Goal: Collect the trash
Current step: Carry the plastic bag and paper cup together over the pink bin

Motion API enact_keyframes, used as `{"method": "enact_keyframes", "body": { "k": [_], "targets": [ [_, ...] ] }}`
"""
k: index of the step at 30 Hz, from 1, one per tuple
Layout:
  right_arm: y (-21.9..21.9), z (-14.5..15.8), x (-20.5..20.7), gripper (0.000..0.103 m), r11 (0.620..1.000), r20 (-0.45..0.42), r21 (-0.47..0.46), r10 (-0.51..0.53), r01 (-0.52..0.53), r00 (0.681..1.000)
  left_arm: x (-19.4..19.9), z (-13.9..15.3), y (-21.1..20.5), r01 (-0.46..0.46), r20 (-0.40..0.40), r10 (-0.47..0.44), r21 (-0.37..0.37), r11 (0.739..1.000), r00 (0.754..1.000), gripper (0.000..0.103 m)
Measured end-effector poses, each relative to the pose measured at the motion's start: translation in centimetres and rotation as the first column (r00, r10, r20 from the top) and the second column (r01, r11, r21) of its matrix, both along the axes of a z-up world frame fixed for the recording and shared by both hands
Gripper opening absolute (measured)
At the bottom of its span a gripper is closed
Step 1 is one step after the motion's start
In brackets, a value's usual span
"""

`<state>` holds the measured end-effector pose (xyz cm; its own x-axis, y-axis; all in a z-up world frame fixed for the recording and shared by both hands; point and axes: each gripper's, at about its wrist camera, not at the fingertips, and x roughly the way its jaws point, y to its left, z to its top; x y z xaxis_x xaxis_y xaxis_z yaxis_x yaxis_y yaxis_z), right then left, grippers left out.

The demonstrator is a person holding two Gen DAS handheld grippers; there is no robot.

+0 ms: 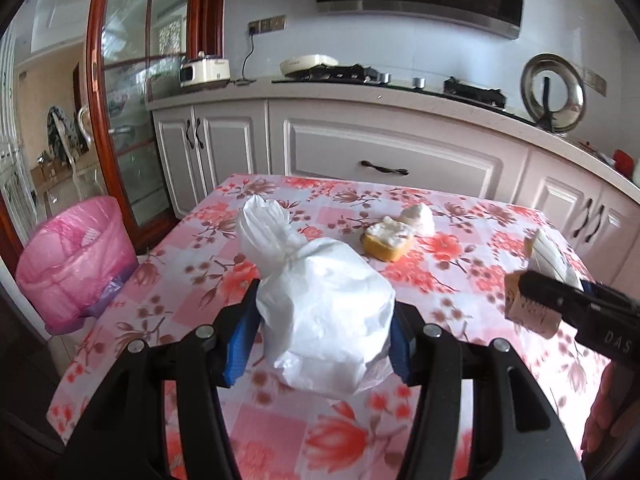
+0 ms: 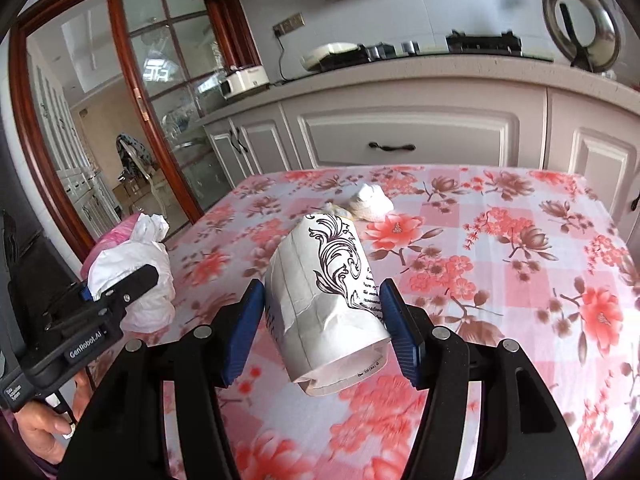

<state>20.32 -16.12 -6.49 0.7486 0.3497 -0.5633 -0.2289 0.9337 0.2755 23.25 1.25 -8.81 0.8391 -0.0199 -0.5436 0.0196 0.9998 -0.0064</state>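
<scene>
A knotted white plastic bag [image 1: 320, 320] hangs above the table, and my left gripper [image 1: 324, 320] is shut on it with a blue pad on each side. My right gripper [image 2: 322, 304] is shut on a crumpled white paper cup [image 2: 328, 296] with black scrollwork, also lifted off the table. From the left wrist view the right gripper [image 1: 530, 284] and its cup [image 1: 532, 308] sit at the right. The right wrist view has the left gripper [image 2: 136, 280] and the bag [image 2: 136, 264] at the left. A pink-lined trash bin [image 1: 76, 256] stands on the floor left of the table.
On the floral tablecloth [image 1: 460, 240] lie a yellow block topped with white crumpled stuff [image 1: 388, 240] and a white wad [image 1: 418, 218], the wad [image 2: 370, 202] also in the right wrist view. White kitchen cabinets [image 1: 380, 148] stand behind the table, a glass door [image 1: 132, 120] to the left.
</scene>
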Motion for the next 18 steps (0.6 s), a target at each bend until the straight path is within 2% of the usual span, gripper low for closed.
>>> {"method": "enact_keyframes", "body": {
  "k": [10, 18],
  "targets": [
    [1.1, 2.9, -6.4, 0.057, 0.999, 0.098, -0.043, 0.038, -0.034, 0.994, -6.8, 2.2, -0.3, 0.043, 0.084, -0.044, 0.018, 0.999, 0.995, 0.054],
    [3.4, 5.6, -9.4, 0.057, 0.994, 0.165, -0.086, 0.087, -0.073, 0.983, -11.3, 4.5, 0.3, 0.067, 0.155, -0.072, 0.037, 0.997, 0.985, 0.054]
  ]
}}
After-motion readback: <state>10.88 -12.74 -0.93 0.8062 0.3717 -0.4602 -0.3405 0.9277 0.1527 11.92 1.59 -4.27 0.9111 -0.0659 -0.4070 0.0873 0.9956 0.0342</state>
